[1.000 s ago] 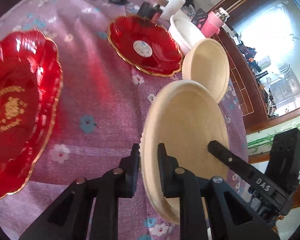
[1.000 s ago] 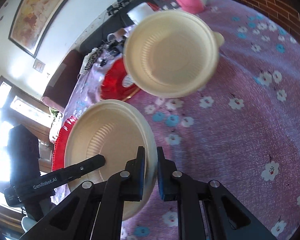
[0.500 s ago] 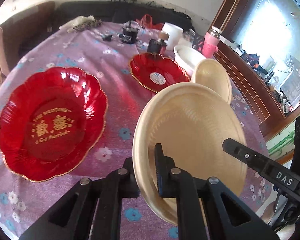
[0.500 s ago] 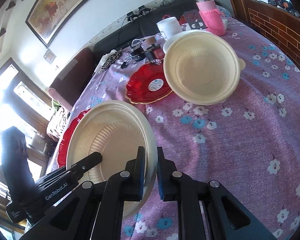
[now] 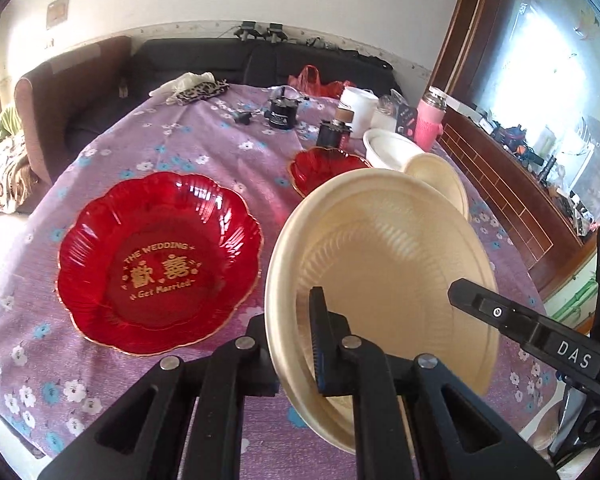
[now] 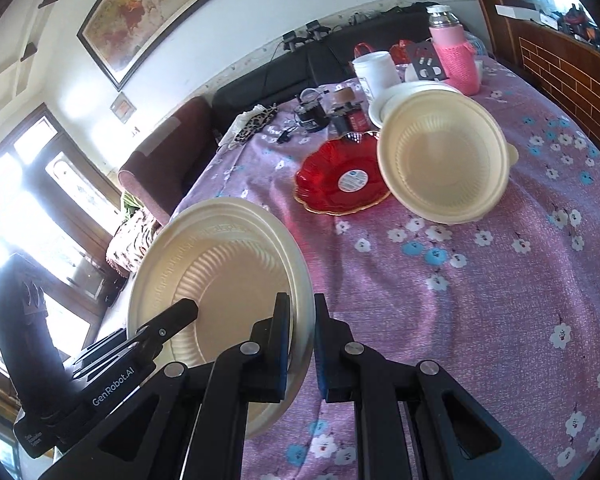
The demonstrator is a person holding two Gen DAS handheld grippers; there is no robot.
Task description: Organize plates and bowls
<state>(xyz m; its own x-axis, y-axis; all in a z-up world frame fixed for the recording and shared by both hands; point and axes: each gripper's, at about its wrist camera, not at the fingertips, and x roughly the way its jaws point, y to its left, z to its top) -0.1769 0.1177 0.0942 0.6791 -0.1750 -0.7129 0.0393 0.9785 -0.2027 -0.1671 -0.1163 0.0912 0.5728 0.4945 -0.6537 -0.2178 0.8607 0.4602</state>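
Large red plate (image 5: 158, 262) lies just beside the gripper-held cream bowl (image 5: 384, 272).

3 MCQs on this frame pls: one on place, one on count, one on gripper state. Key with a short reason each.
1. Where does the large red plate with gold lettering lie in the left wrist view?
A. On the tablecloth, left of the held cream plate
B. Stacked on the cream bowl
C. On the sofa

2. How many red plates are on the table?
A. One
B. Two
C. Four

3. How is the cream plate held?
A. Lying free on the cloth
B. By one gripper only
C. By both grippers, one on each side of its rim

Key:
1 A: it lies flat on the purple tablecloth, left of the cream plate.
2 B: the large one, plus a small red plate beside the cream bowl.
3 C: the left gripper and the right gripper each pinch the rim.
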